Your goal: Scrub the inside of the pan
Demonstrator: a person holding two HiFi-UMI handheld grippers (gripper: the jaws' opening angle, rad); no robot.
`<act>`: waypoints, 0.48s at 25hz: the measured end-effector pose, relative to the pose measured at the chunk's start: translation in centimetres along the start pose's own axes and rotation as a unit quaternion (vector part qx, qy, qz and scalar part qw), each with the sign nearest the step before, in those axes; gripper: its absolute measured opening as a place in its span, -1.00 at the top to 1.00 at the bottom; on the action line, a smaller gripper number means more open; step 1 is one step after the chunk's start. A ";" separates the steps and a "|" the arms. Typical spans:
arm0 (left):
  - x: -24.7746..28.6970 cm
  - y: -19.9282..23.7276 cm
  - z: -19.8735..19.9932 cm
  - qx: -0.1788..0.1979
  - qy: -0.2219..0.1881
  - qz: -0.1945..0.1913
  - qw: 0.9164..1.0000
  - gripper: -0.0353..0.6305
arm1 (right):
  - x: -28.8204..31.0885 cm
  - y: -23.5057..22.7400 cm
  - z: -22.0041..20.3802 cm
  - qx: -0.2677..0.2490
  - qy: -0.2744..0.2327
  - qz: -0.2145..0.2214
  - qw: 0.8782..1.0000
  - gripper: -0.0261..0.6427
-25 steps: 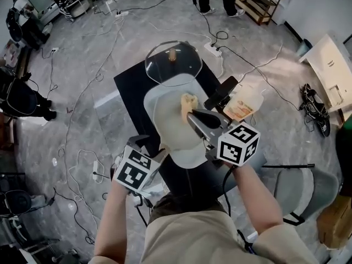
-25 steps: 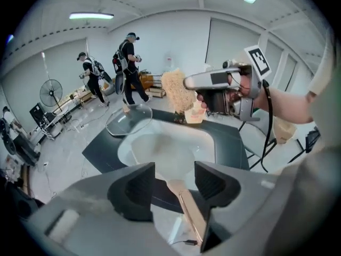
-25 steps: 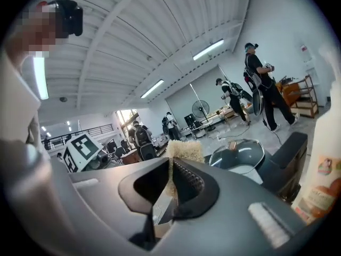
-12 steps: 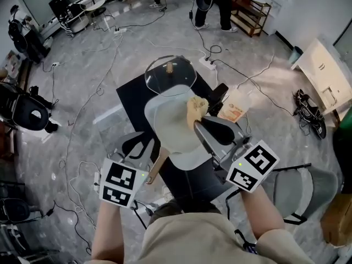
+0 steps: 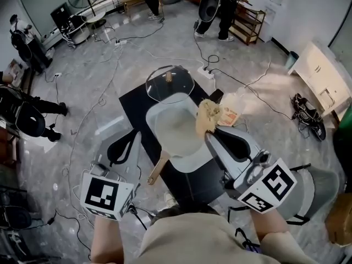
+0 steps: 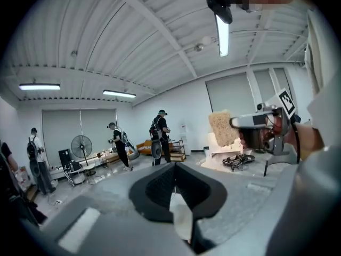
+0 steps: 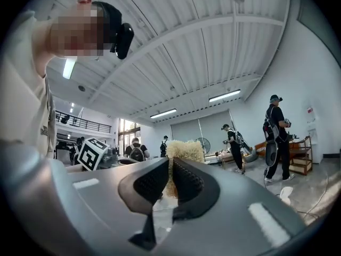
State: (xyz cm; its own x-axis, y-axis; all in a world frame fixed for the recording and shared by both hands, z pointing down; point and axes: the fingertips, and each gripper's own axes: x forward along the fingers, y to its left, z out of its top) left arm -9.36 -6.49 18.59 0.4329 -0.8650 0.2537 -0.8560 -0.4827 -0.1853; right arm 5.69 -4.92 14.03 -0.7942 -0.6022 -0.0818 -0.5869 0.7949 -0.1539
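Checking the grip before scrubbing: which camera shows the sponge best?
The right gripper view: the sponge sits pinched between the right gripper's jaws, top poking out. Head view shows it at the tip, by the pan's rim. Left gripper view shows it small, side-on.

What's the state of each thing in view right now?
pan: uncovered, resting on table
glass lid: off, lying beyond pan
sponge: clamped, held in the air
right tongs: shut on sponge
left tongs: just closed, shut, nothing between them
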 end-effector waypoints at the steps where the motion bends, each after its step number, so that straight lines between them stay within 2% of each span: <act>1: -0.4 -0.1 0.5 0.005 -0.007 0.000 1.000 0.89 | -0.4 0.4 0.6 -0.007 -0.002 -0.004 1.000 0.84; 7: -3.0 -0.3 2.6 0.014 -0.045 0.013 0.999 0.89 | -2.7 2.6 3.7 -0.042 -0.024 -0.026 0.998 0.84; 12: -4.5 -1.1 3.1 0.017 -0.063 0.021 0.998 0.89 | -3.9 3.5 3.9 -0.054 -0.024 -0.025 0.998 0.84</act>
State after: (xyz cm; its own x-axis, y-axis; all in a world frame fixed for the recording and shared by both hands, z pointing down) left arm -9.53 -2.52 14.72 0.4314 -0.8935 0.1248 -0.8644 -0.4490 -0.2262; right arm 7.36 -0.03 10.01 -0.7563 -0.6422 -0.1249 -0.6413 0.7655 -0.0530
